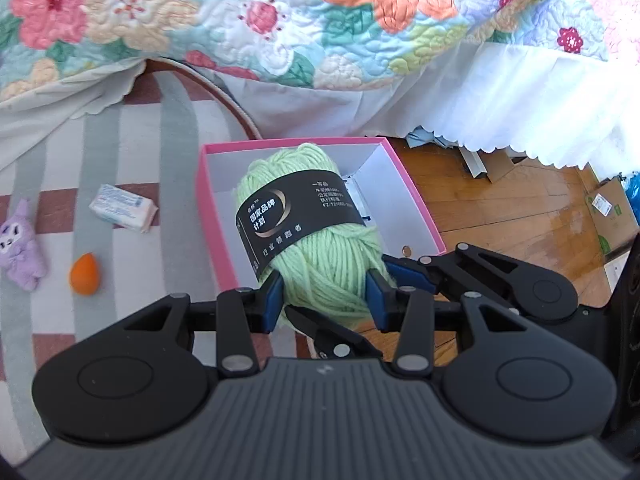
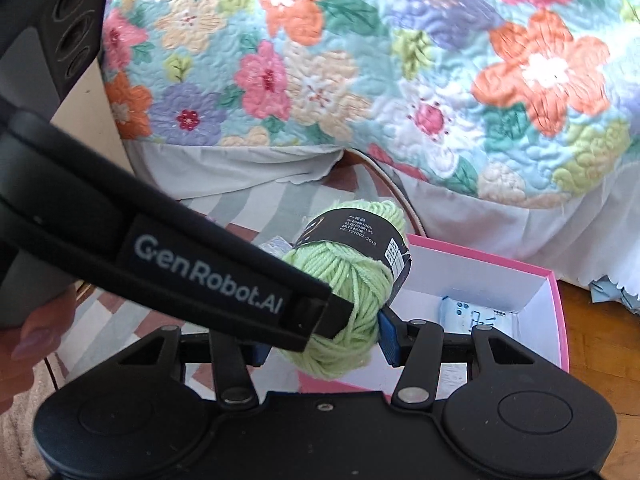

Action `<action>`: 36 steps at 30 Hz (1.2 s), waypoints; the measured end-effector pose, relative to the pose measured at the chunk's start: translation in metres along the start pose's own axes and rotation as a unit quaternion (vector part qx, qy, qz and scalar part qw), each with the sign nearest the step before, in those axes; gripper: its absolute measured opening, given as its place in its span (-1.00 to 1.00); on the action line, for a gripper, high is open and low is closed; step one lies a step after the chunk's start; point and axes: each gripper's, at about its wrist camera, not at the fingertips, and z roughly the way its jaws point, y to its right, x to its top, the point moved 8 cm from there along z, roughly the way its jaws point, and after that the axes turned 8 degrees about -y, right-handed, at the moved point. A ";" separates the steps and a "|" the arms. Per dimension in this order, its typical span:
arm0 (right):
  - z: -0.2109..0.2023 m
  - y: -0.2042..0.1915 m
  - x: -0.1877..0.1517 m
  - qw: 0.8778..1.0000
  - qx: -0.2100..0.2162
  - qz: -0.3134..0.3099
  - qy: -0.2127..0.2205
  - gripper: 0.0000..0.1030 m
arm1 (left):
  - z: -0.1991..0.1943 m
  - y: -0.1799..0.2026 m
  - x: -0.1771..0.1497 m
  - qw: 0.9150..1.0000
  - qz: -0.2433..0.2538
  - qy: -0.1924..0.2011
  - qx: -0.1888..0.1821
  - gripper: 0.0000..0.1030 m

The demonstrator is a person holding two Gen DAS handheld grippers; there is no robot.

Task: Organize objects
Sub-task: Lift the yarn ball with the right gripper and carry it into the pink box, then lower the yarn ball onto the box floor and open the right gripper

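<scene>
mostly empty pink box (image 2: 554, 300), white packet (image 2: 472, 314) inside

Fuzzy wool yarn (image 1: 320, 240), glossy wood floor (image 1: 500, 208)

We see bright daylight | glare on floor (image 1: 520, 208) | soft shadows under quilt (image 2: 360, 60) | fisheye bends edges | dark corners | near strap (image 2: 200, 276) slightly blurred

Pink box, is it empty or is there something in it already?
Not empty. A small white packet lies on the floor of the pink box. The green yarn is held over its edge, not resting inside.
</scene>
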 end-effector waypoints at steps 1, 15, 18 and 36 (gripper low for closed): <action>0.003 0.004 -0.001 1.000 0.000 0.001 -0.002 0.09 | 0.006 0.000 0.002 1.000 -0.002 -0.003 0.000 -0.20; 0.080 0.066 -0.036 0.999 0.010 0.045 -0.028 0.08 | 0.118 -0.002 0.025 0.998 0.000 -0.061 0.017 -0.20; 0.095 0.075 -0.042 0.997 0.021 0.061 -0.035 0.08 | 0.135 -0.009 0.029 0.997 -0.016 -0.079 0.015 -0.19; 0.141 0.103 -0.069 0.984 0.052 0.140 -0.101 0.07 | 0.190 -0.018 0.019 0.992 -0.015 -0.123 0.007 -0.12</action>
